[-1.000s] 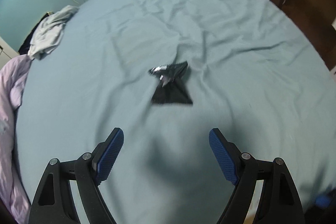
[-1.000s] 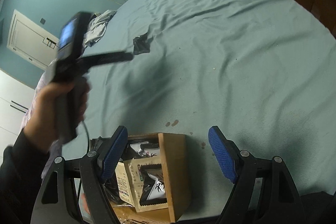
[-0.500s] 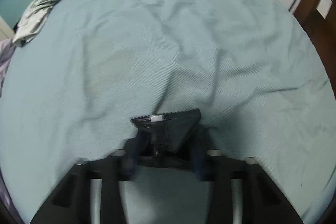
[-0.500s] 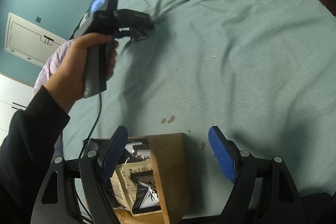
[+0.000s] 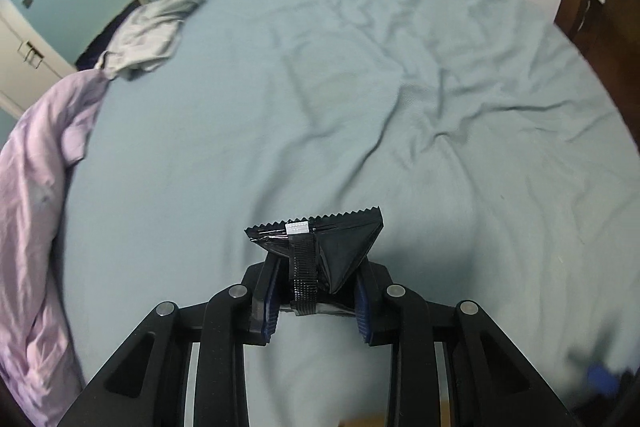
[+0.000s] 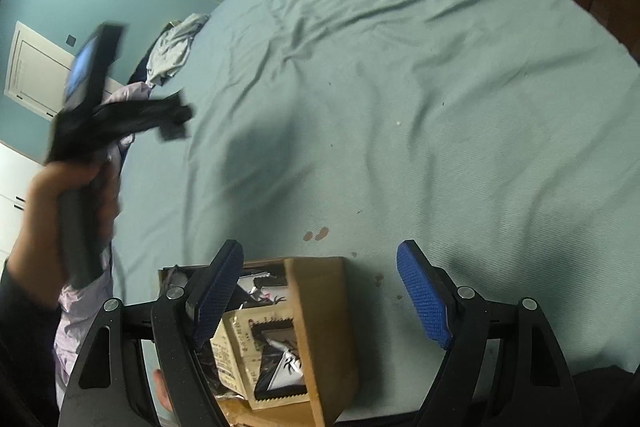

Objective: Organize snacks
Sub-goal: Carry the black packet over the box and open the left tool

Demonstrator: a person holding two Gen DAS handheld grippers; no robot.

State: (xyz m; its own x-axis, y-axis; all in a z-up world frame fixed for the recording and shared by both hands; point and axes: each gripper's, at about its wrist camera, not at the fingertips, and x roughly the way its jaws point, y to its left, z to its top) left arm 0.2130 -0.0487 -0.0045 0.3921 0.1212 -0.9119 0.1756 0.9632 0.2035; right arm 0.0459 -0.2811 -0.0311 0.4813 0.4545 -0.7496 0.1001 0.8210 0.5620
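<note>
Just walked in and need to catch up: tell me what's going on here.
A person is sorting snack packets with two handheld grippers on a bed. The left gripper is shut on a black packet and holds it above the sheet. The right gripper is open and empty, hovering over a cardboard box that already holds several packets. Clothes lie at the bed's far edge.
</note>
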